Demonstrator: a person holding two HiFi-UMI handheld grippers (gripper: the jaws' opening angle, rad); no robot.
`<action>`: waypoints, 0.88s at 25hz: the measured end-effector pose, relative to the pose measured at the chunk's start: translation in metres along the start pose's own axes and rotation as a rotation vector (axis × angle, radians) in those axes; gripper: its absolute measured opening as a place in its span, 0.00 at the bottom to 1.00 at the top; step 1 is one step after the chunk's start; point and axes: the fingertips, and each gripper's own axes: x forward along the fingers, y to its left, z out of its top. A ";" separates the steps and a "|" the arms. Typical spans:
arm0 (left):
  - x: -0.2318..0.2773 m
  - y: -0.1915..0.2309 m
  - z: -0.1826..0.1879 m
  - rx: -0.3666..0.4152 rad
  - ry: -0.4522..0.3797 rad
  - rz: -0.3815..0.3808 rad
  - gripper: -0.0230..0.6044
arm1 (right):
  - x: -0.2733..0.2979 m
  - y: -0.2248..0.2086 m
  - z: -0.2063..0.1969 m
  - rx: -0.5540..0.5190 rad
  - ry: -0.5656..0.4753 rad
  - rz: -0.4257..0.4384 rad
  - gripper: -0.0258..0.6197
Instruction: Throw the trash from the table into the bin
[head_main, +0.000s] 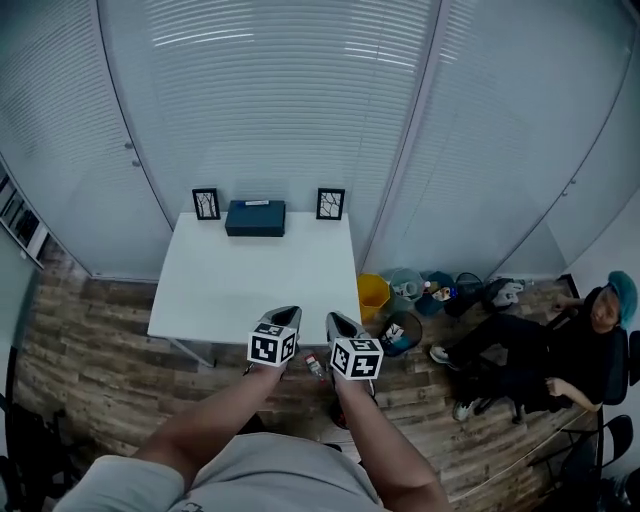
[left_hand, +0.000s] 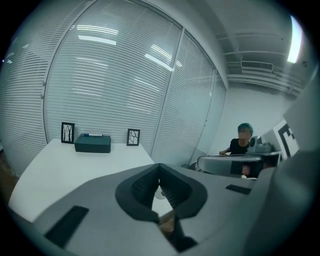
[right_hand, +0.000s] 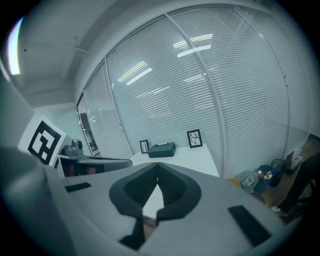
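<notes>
Head view: left hand-held gripper (head_main: 287, 316) and right hand-held gripper (head_main: 337, 322), jaws together, empty, at near edge of tabletop (head_main: 250, 285); dark box (head_main: 255, 217) at far edge.

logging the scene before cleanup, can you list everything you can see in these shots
table: one, white, centre, against the blinds
box: one, dark teal, far edge of the table
framed pictures: two, black frames, upright on either side of the box
bins: at least four, yellow, grey, blue and dark, on the floor right of the table
blinds: white, covering the wall panels behind the table
floor: wood planks, brown and grey
seated person: one, dark clothes, teal cap, far right
left gripper: one, grey with a marker cube, near table edge, jaws shut, empty
right gripper: one, grey with a marker cube, beside the left, jaws shut, empty
</notes>
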 end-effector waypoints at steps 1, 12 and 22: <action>-0.005 0.011 0.004 -0.001 -0.007 0.006 0.03 | 0.007 0.009 0.003 -0.006 -0.001 0.005 0.05; -0.041 0.122 0.023 -0.034 -0.037 0.007 0.03 | 0.092 0.101 0.010 -0.059 0.033 0.022 0.05; -0.061 0.216 0.024 -0.081 -0.033 0.040 0.03 | 0.168 0.157 0.012 -0.068 0.069 0.040 0.05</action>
